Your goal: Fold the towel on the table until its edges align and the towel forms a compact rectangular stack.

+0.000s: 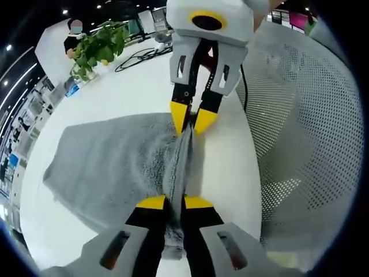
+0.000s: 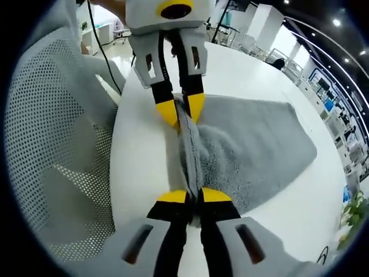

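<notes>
Now my left gripper (image 1: 174, 202) and my right gripper (image 2: 194, 195) each pinch one end of the same raised edge of the grey towel (image 1: 109, 164), jaws closed tight on the cloth. It spreads flat across the white counter (image 1: 132, 92). A mesh chair (image 1: 305, 109), probably, stands just beside the counter.

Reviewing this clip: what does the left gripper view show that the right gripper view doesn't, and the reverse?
Left gripper view alone: a potted plant and a black cable at the table's far end. Right gripper view alone: rows of desks beyond the table. Shared: the grey towel on the white table, its raised edge pinched by the left gripper and the right gripper, and a white mesh chair.
</notes>
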Tool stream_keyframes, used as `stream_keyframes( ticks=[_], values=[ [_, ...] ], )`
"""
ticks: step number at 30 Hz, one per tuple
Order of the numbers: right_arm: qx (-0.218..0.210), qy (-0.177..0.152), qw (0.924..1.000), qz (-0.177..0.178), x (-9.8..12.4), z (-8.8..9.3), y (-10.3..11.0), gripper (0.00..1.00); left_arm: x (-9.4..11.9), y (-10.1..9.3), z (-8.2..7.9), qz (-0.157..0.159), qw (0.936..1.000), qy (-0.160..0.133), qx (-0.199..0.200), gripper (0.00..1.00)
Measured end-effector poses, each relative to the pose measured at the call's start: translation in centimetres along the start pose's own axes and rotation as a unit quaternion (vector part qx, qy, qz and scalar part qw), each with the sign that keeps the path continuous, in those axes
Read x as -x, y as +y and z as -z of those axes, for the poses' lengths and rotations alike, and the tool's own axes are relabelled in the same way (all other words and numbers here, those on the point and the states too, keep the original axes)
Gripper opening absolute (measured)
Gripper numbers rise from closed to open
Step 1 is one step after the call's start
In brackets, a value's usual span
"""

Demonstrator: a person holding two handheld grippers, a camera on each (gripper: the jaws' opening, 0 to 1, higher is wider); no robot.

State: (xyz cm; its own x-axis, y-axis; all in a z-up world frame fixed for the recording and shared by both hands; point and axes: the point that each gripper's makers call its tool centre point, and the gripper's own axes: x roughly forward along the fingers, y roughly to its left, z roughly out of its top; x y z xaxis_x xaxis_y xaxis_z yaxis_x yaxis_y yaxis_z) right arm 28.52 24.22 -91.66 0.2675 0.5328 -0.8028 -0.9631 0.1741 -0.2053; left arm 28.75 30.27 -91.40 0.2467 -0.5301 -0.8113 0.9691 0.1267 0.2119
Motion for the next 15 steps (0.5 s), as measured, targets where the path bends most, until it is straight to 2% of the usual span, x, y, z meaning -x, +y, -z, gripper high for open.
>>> stream_keyframes(
  ticks=[5, 12, 15],
  values=[
    [-0.068, -0.01, 0.9976, -0.009, 0.14, 0.04, -0.11, 0.03, -0.04, 0.03, -0.01, -0.003, 1.0, -0.003, 0.004, 0.15],
    [-0.086, -0.009, 0.9962, -0.009, 0.21, 0.16, -0.16, 0.03, -0.52, 0.59, -0.06, -0.02, 0.9998, 0.004, -0.004, 0.07],
    [-0.098, -0.012, 0.995, -0.01, 0.29, 0.15, -0.21, 0.03, -0.56, 0.75, -0.04, -0.025, 0.9996, 0.003, 0.01, 0.05]
  ],
)
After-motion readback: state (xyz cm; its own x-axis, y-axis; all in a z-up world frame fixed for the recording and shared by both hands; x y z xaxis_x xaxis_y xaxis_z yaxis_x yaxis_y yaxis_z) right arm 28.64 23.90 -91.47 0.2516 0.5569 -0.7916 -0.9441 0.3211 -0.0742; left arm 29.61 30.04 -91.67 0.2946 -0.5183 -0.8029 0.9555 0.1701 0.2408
